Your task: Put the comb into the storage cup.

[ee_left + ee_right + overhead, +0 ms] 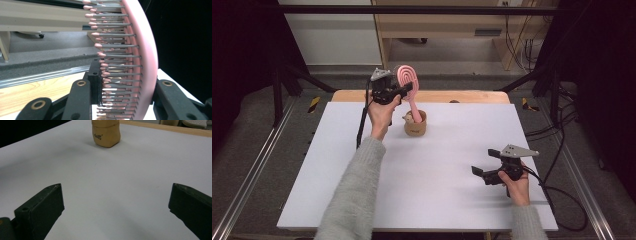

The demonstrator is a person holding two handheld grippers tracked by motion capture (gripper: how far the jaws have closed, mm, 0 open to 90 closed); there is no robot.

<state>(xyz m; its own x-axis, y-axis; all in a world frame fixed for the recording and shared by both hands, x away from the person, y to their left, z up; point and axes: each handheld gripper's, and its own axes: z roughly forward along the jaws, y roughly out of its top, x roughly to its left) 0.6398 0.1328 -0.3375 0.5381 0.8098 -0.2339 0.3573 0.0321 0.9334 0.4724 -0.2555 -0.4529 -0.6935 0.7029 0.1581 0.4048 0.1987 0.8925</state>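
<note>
A pink hairbrush [406, 77] stands upright at the back of the table, its handle reaching down into a tan cup [415, 125]. My left gripper [404, 90] is shut on the brush head. In the left gripper view the brush [147, 57] sits between the jaws of my left gripper [127, 85], one on the bristle side and one on the pink back. At the front right, my right gripper [479, 173] rests low over the table. The right gripper view shows my right gripper [116, 195] open with nothing between its jaws, and the cup [105, 133] far ahead.
The white table board [437, 175] has a wooden strip [462, 96] along its back edge. A small figure [408, 118] sits at the cup's rim. Black frame posts stand at both sides, and cables [562, 195] trail off the right edge.
</note>
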